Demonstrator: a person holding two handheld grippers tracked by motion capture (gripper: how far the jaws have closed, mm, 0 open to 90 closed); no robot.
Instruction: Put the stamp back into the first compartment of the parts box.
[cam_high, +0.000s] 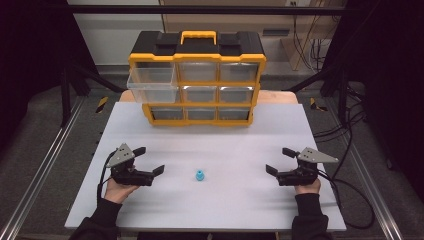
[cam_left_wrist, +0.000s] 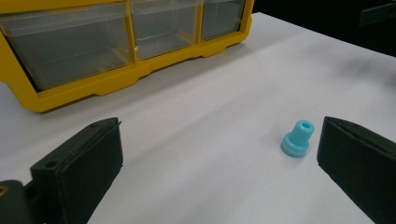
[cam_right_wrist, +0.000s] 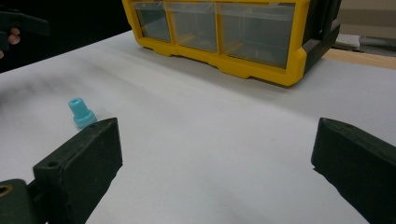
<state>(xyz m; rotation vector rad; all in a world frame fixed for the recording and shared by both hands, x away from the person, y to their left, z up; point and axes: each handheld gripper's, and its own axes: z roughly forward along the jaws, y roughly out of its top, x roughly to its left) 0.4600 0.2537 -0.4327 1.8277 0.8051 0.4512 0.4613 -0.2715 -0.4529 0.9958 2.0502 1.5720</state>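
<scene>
Left claw (cam_high: 150, 160): jaws wide, empty, near small blue plastic stopper (cam_high: 199, 175).
Right claw (cam_high: 278, 160): jaws wide, empty.
Stopper: upright on white worktop (cam_high: 225, 145), between both claws.

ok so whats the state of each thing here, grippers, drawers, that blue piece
left gripper: open, holding nothing
right gripper: open, holding nothing
blue piece: upright on the table, wide base down, untouched
organizer: standing at the far side of the table
top left drawer: pulled out, looks empty
other drawers: pushed in
</scene>
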